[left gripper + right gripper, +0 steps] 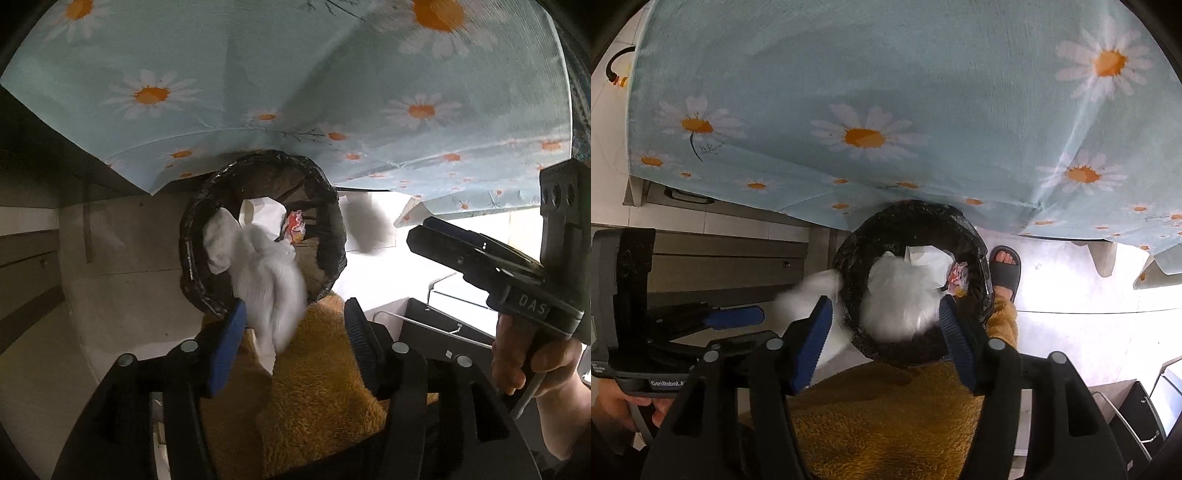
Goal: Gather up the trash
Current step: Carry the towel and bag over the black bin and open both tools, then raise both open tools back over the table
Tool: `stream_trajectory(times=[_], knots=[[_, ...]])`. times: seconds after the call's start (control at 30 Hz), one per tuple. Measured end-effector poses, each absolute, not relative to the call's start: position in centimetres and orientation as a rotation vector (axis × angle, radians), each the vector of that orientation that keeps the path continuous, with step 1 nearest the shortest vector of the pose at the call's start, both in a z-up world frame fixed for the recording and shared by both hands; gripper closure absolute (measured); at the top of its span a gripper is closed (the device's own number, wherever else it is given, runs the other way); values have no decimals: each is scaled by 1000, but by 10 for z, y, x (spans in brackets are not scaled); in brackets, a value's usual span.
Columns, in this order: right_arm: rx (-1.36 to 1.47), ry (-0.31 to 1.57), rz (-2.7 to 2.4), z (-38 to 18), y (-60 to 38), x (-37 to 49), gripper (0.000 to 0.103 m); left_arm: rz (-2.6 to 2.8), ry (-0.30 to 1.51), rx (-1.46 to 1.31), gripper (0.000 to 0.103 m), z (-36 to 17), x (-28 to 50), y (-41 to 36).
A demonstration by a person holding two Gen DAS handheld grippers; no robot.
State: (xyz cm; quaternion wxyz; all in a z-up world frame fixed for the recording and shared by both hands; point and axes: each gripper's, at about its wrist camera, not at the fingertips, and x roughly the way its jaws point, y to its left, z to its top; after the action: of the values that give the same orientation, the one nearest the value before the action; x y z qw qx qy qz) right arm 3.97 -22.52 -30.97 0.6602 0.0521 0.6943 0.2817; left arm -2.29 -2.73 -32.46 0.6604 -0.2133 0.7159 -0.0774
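Observation:
A round trash bin (334, 236) (857, 243) lined with a black bag stands on the floor below the table edge. Inside lie white crumpled paper (258, 218) (927, 260) and a red-and-white wrapper (295, 227) (956, 277). My left gripper (295, 321) is open above the bin; a blurred white tissue (269, 288) is in the air between its fingers, loose. My right gripper (884, 317) is open over the bin, with a blurred white tissue (901, 299) between its fingers, apart from both. The right gripper also shows in the left wrist view (417, 236), and the left gripper in the right wrist view (753, 314).
A light-blue daisy tablecloth (295, 74) (886, 92) hangs over the table edge just beyond the bin. The person's orange fleece leg (314, 387) (886, 417) and sandalled foot (1006, 266) are beside the bin. Drawers (731, 258) lie left, a black box (436, 332) right.

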Motion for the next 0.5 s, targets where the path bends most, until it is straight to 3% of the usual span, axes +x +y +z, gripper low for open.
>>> stream_trajectory(times=[0.5], knots=[[120, 1532, 644, -288, -226, 40, 41, -174, 1583, -475, 49, -306, -21, -18]])
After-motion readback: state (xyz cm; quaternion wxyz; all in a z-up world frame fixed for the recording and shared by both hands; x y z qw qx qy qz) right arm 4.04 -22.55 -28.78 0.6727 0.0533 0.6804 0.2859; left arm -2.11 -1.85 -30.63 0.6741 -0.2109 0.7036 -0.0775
